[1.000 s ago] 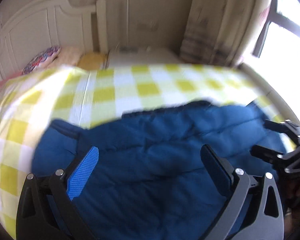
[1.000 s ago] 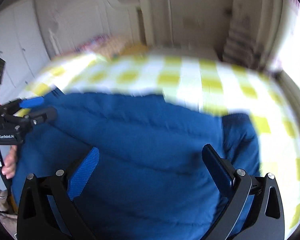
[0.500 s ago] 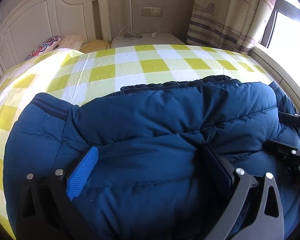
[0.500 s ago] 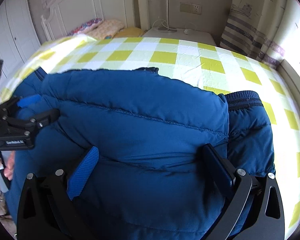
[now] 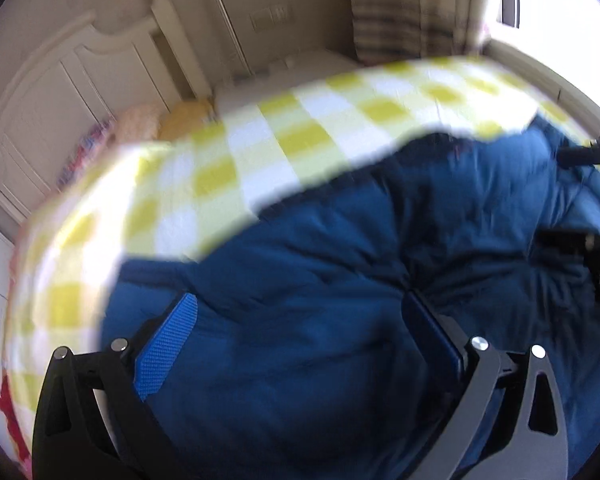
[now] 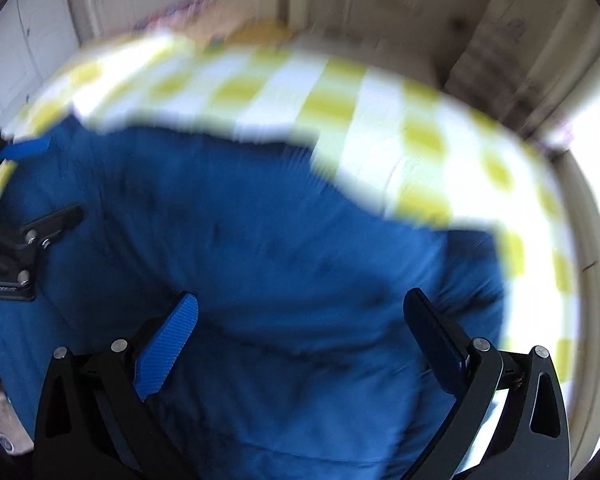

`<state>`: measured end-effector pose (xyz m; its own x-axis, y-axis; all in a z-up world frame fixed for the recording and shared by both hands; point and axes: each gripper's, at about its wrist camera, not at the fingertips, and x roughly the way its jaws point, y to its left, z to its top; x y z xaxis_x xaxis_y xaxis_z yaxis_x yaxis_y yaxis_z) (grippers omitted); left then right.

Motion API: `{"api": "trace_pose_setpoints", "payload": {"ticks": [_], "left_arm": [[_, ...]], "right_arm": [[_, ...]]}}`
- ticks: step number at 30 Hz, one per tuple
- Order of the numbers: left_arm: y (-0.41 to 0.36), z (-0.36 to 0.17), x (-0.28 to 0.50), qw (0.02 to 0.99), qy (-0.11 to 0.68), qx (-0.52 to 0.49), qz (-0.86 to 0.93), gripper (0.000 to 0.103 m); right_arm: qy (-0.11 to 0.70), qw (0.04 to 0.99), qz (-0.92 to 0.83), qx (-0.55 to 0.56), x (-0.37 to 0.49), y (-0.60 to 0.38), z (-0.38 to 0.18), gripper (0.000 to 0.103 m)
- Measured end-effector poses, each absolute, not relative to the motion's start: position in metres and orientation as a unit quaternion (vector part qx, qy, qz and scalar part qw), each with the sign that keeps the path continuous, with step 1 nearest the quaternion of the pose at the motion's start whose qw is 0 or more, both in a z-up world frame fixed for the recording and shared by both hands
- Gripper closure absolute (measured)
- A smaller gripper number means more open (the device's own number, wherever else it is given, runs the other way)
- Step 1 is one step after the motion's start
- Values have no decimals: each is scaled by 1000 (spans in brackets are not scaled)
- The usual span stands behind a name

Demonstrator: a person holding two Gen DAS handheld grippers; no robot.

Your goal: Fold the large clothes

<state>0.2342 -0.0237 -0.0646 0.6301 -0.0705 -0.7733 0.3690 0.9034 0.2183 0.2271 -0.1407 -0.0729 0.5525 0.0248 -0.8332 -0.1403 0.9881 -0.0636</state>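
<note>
A home bedroom: white carved headboard (image 5: 80, 80) at upper left, yellow-checked bedsheet (image 5: 260, 148) across the middle, striped curtain (image 5: 404, 12) at top right

Your jacket (image 5: 320, 280) lies on the bed (image 5: 204, 176), spread across its near part, with bare bedspread beyond it and to both sides. Behind the bed stands the headboard (image 5: 80, 92), with pillows (image 5: 140, 120) at its foot and a curtain (image 5: 400, 12) to the right of it. Your left hand-held gripper (image 5: 300, 324) sits over the jacket's left part and your right hand-held gripper (image 6: 300, 320) over its right part, each with jaws spread wide above the padding.
</note>
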Motion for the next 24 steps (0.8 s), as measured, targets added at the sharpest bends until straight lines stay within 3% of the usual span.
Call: {"api": "trace_pose_setpoints", "payload": {"ticks": [3,6,11,15,20,24], "left_arm": [[-3,-38,246,903,382,165,-111,2],[20,-39,268,909,392,111,-89,2],[34,-75,293,902,418,65,-79,2],[37,-95,306,890,446,43,-88,2],[59,-108,315,879,461,-43,-119,2],[61,-111,315,879,457,-55,-123,2]], "right_arm": [[410,910,66,8,229,-154,-36,5],[388,919,69,21,235,-149,-32,6],[423,901,92,-23,252,-115,-72,21],[452,886,86,-51,270,-107,-101,22],[473,876,86,19,292,-132,-116,20],[462,883,82,15,286,-129,-120,20]]}}
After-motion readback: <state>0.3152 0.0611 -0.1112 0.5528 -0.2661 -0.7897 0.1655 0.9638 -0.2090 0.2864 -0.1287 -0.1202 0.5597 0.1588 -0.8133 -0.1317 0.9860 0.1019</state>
